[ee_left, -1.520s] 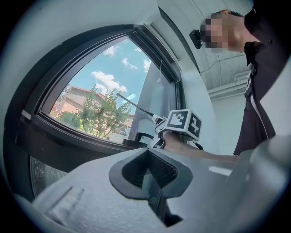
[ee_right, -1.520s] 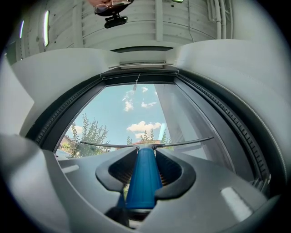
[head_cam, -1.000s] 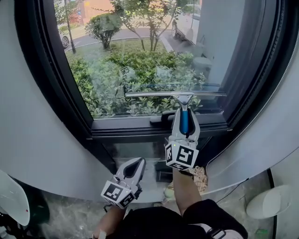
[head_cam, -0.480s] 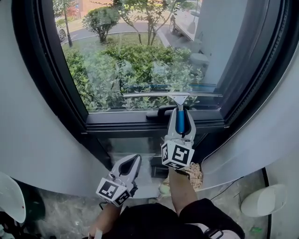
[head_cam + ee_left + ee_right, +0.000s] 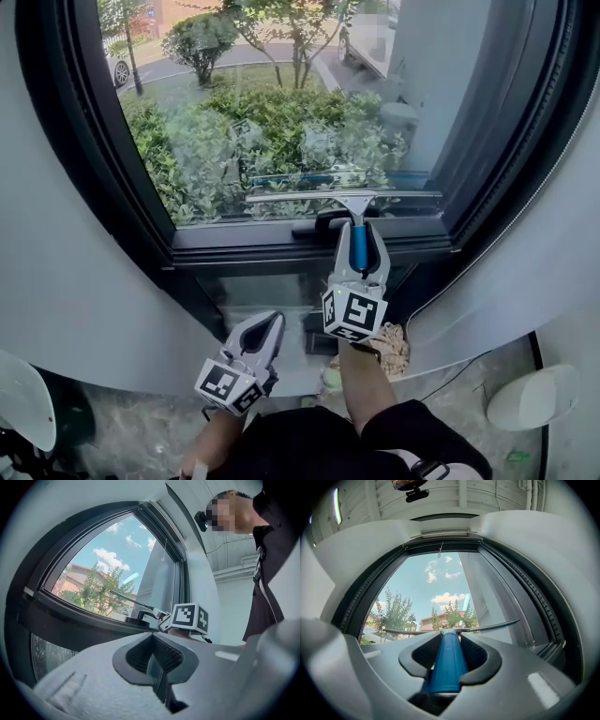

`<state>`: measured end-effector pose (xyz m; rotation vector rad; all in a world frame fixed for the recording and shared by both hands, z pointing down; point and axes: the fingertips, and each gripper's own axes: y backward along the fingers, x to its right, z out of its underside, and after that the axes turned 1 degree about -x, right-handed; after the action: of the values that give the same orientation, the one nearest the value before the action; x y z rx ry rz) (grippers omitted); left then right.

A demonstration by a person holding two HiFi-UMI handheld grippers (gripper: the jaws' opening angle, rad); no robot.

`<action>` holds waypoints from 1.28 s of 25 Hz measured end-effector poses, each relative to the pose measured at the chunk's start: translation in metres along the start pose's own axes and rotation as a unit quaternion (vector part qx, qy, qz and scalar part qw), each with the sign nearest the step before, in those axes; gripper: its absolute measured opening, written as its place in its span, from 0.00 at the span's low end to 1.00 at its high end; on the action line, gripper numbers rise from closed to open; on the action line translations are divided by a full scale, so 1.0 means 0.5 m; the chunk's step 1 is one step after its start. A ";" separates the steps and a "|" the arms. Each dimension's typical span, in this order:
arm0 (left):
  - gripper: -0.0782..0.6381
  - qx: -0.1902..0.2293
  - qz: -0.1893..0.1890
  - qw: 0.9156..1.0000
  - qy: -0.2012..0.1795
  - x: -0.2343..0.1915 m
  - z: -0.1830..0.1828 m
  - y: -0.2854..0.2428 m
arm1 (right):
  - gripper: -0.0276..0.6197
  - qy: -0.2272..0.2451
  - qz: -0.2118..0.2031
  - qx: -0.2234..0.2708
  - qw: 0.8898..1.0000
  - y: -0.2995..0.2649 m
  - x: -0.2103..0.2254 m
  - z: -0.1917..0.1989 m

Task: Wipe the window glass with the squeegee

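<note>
Gripping the squeegee by its blue handle with the right gripper, jaws clenched tight on it. Laying the blade level across the glass, low down, just above the bottom frame, right of centre. Hanging the left gripper nearer and to the left, jaws pressed together on nothing, apart from the window.

The right tongs cover most of the squeegee handle.
</note>
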<state>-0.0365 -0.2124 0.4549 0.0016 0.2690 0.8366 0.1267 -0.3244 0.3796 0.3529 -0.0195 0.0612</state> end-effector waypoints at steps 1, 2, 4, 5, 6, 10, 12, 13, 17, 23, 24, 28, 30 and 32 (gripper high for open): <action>0.11 -0.001 0.000 1.000 0.000 0.001 0.001 -0.001 | 0.25 -0.001 0.000 -0.003 1.000 0.001 0.000 0.004; 0.11 -0.002 0.000 1.000 0.000 0.001 0.003 -0.001 | 0.25 -0.002 0.000 -0.005 1.000 0.003 0.000 0.007; 0.11 -0.003 0.001 1.000 0.002 0.002 0.005 -0.001 | 0.25 -0.003 0.000 -0.007 1.000 0.004 -0.001 0.011; 0.11 -0.004 0.001 1.000 0.003 0.001 0.006 -0.001 | 0.25 -0.004 0.000 -0.008 1.000 0.005 -0.001 0.013; 0.11 -0.004 0.000 1.000 0.003 0.001 0.008 -0.001 | 0.25 -0.004 0.000 -0.009 1.000 0.006 -0.001 0.015; 0.11 -0.009 0.000 1.000 0.003 0.005 0.012 0.000 | 0.25 -0.006 0.000 -0.015 1.000 0.011 0.000 0.022; 0.11 -0.012 -0.001 1.000 0.002 0.006 0.013 0.001 | 0.25 -0.007 0.000 -0.016 1.000 0.011 0.000 0.023; 0.11 -0.013 -0.001 1.000 0.001 0.006 0.012 0.001 | 0.25 -0.007 0.000 -0.015 1.000 0.011 0.000 0.023; 0.11 -0.019 0.000 1.000 -0.004 0.003 0.015 0.006 | 0.25 -0.009 0.001 -0.012 1.000 0.011 0.000 0.025; 0.11 -0.024 -0.001 1.000 -0.013 -0.003 0.026 0.008 | 0.25 0.005 0.001 0.049 0.999 0.013 0.012 -0.057; 0.11 -0.025 -0.002 1.000 -0.013 -0.005 0.027 0.006 | 0.25 0.013 0.001 0.066 0.998 0.007 0.015 -0.083; 0.11 -0.024 -0.004 1.000 -0.008 -0.005 0.028 0.001 | 0.25 0.034 -0.002 0.122 0.992 -0.029 0.034 -0.185; 0.11 -0.021 -0.007 1.000 -0.009 -0.007 0.024 -0.004 | 0.25 0.034 -0.003 0.142 0.989 -0.048 0.047 -0.232; 0.11 -0.018 -0.010 1.000 -0.006 -0.008 0.016 -0.013 | 0.25 0.030 -0.003 0.159 0.987 -0.064 0.061 -0.281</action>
<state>-0.0325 -0.2190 0.4628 -0.0291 0.2420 0.8215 0.1601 -0.3039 0.2377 0.6709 0.0510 0.0688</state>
